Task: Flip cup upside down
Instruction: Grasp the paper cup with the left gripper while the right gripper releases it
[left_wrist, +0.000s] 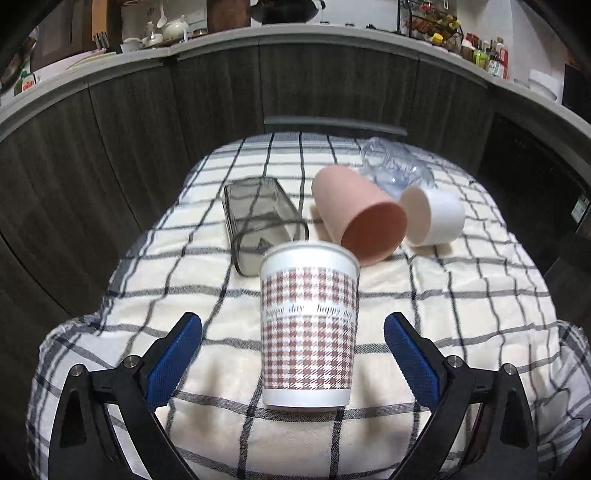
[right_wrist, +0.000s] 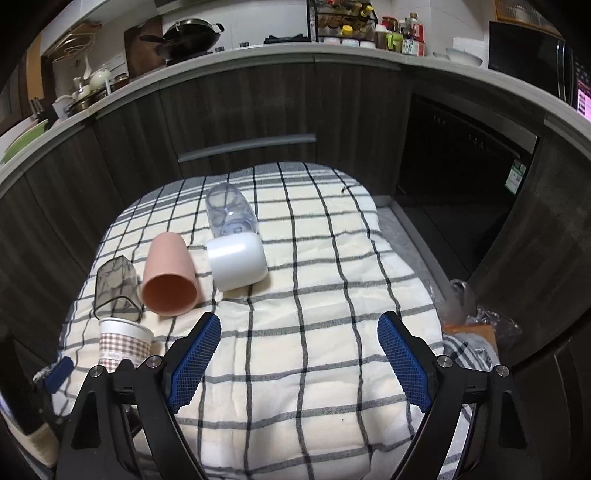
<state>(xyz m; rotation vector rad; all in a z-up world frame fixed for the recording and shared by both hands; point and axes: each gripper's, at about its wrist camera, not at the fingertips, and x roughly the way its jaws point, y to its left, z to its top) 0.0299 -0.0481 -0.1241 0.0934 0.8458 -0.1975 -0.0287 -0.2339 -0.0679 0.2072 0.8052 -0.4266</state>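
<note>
A paper cup (left_wrist: 308, 325) with a brown houndstooth print and the words "happy day" stands upright on the checked cloth (left_wrist: 461, 295), mouth up. My left gripper (left_wrist: 293, 336) is open, its blue pads on either side of the cup and apart from it. The cup also shows in the right wrist view (right_wrist: 123, 341), at the far left. My right gripper (right_wrist: 299, 332) is open and empty over bare cloth (right_wrist: 314, 332).
Behind the paper cup lie a pink cup (left_wrist: 356, 214), a white cup (left_wrist: 432, 216), a smoky square container (left_wrist: 258, 214) and a clear bottle (left_wrist: 395, 170), all on their sides. Dark cabinets (left_wrist: 314, 85) stand behind. A plastic bag (right_wrist: 461, 299) lies off the cloth's right edge.
</note>
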